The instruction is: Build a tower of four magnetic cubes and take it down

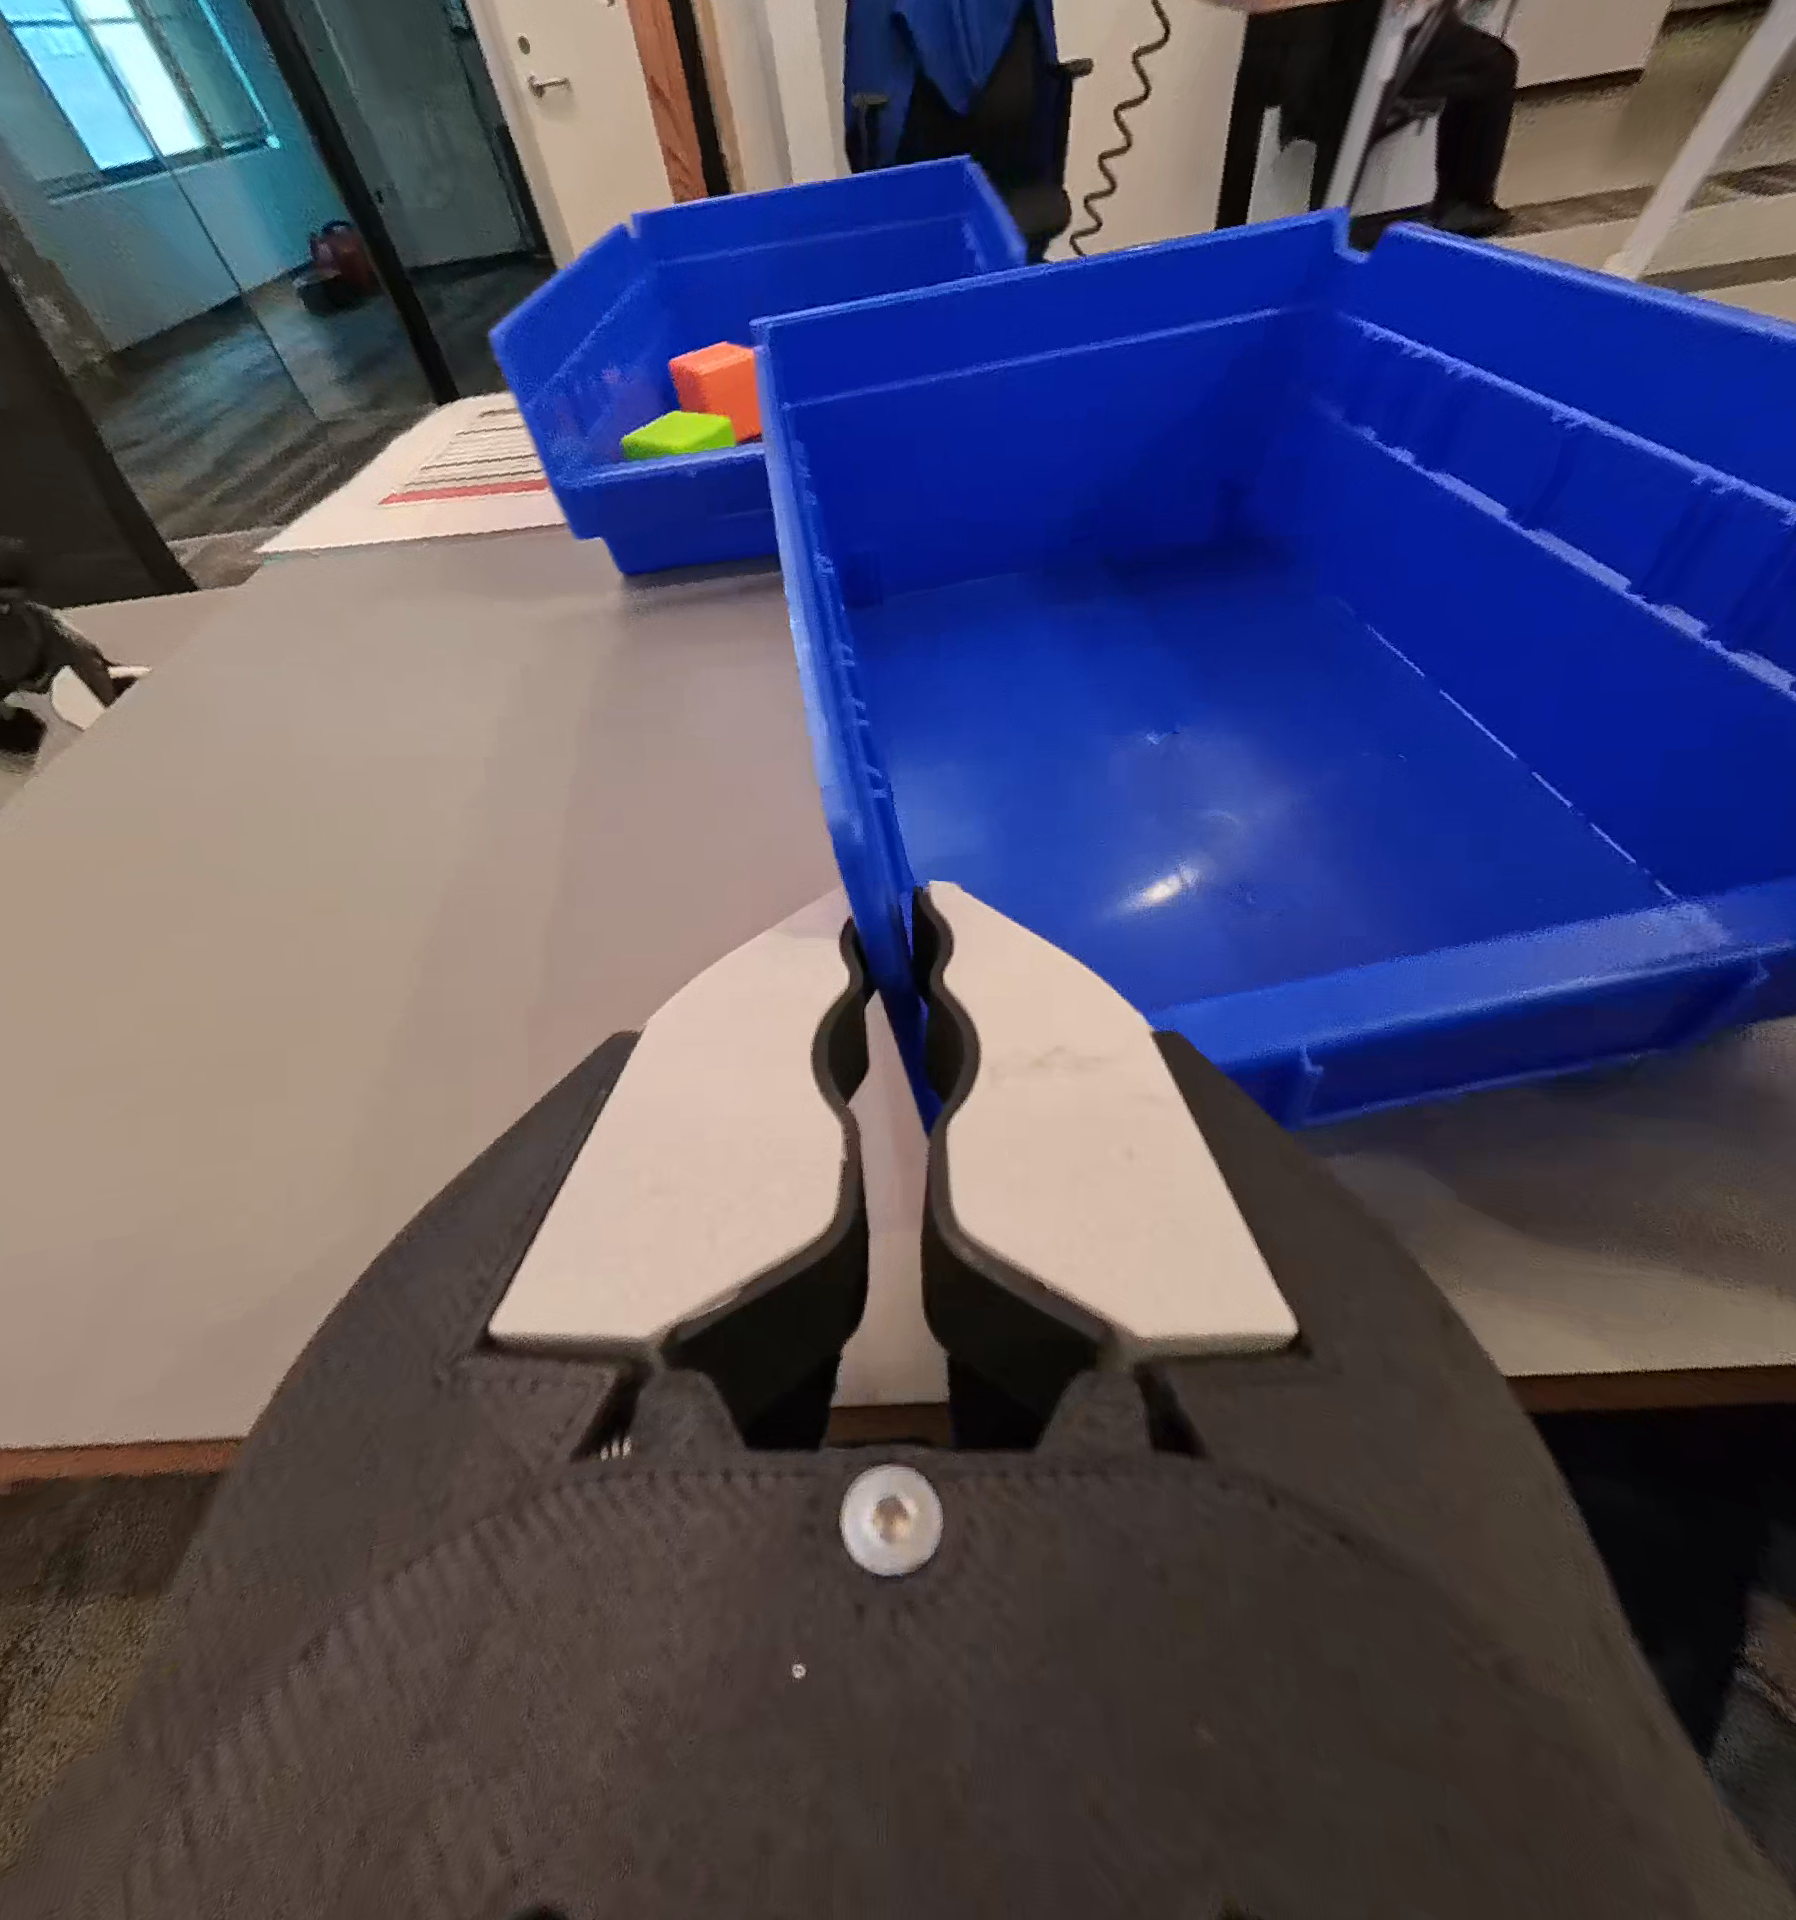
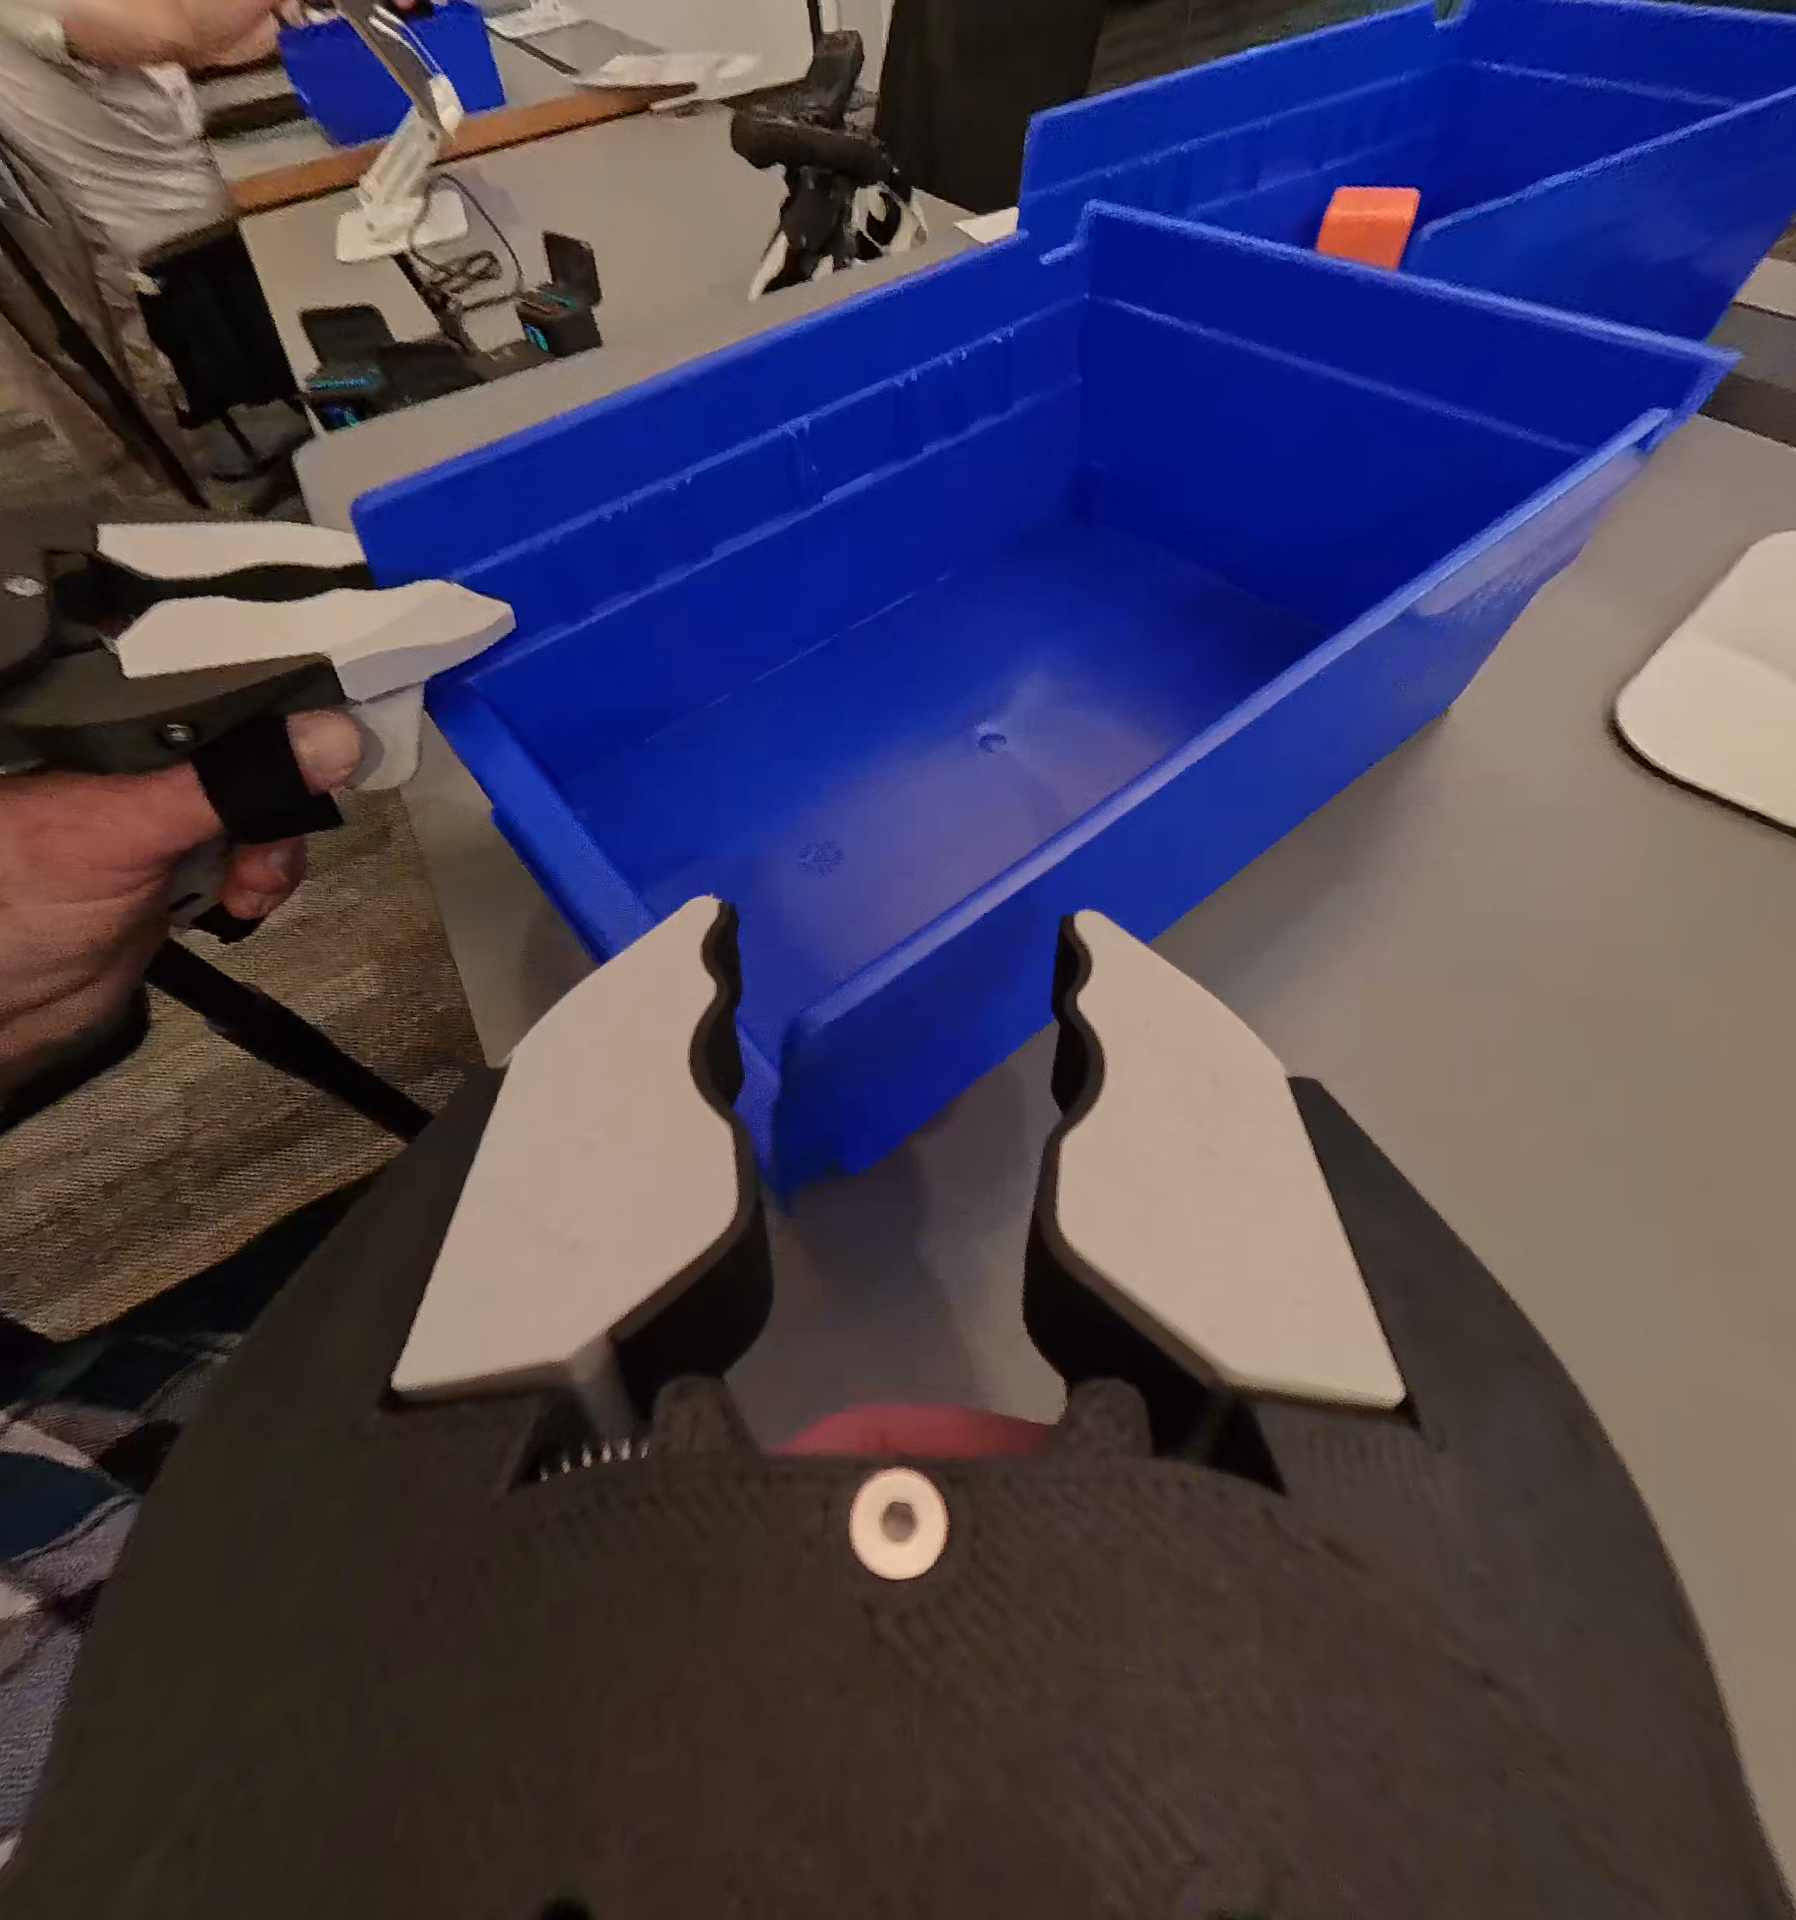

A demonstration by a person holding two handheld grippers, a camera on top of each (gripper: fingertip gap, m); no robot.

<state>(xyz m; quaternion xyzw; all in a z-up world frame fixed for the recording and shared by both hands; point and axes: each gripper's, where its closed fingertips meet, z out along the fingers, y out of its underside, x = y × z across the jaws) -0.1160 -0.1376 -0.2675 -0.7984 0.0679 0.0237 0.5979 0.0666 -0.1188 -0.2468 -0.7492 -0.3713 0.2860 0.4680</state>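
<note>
An orange cube [image 1: 715, 387] and a green cube [image 1: 678, 433] lie in the far blue bin [image 1: 800, 218]. The orange cube [image 2: 1370, 223] also shows in the right wrist view, in the far bin [image 2: 1600, 156]. The near blue bin [image 1: 1237, 748] holds nothing. My left gripper [image 1: 899, 925] is shut on the near bin's left side wall. It also shows in the right wrist view [image 2: 385, 592], clamped at the bin's corner. My right gripper [image 2: 899, 935] is open, its fingers either side of the front corner of the near bin [image 2: 977, 727], holding nothing.
A printed sheet [image 1: 458, 468] lies left of the far bin. A white pad [image 2: 1756, 675] lies on the grey table right of the near bin. Another black gripper [image 1: 0, 665] rests at the far left. The table's front edge [image 1: 94, 1455] is close below me.
</note>
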